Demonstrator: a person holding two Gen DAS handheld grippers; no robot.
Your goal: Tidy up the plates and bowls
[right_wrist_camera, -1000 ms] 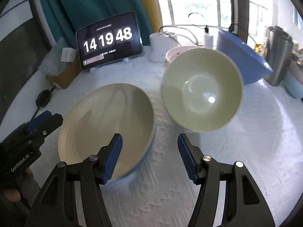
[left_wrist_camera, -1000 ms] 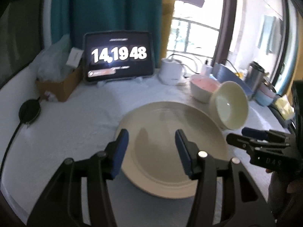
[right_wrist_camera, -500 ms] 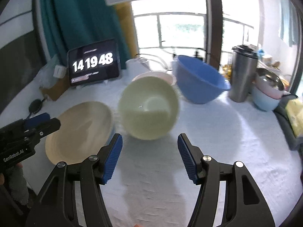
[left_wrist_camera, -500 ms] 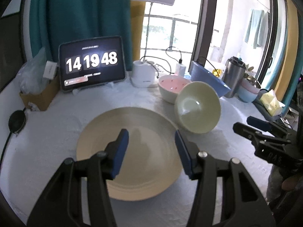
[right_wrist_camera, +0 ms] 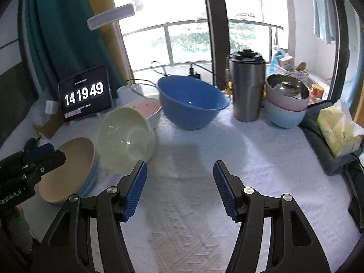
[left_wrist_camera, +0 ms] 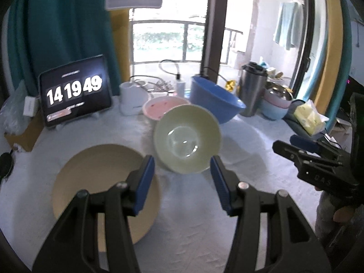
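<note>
A beige plate [left_wrist_camera: 100, 182] lies on the white tablecloth at the left, on top of light blue plates [right_wrist_camera: 89, 179]; it also shows in the right wrist view [right_wrist_camera: 66, 170]. A pale green bowl [left_wrist_camera: 186, 138] leans tilted on its side beside the plate, against a pink bowl [left_wrist_camera: 161, 109]; the green bowl [right_wrist_camera: 124, 140] opens toward me. My left gripper [left_wrist_camera: 182, 182] is open and empty, above the cloth just short of the green bowl. My right gripper [right_wrist_camera: 179, 188] is open and empty over bare cloth to the right of the bowl.
A large blue bowl [right_wrist_camera: 191, 102], a steel tumbler [right_wrist_camera: 246, 88] and stacked pink and blue bowls [right_wrist_camera: 285, 104] stand at the back. A tablet clock [right_wrist_camera: 85, 93] and white device [left_wrist_camera: 132, 97] stand at the back left. A tissue pack [right_wrist_camera: 336, 127] lies right.
Both grippers have pulled back and up from the dishes and turned right. The green bowl and plate now sit farther away. Both stay open.
</note>
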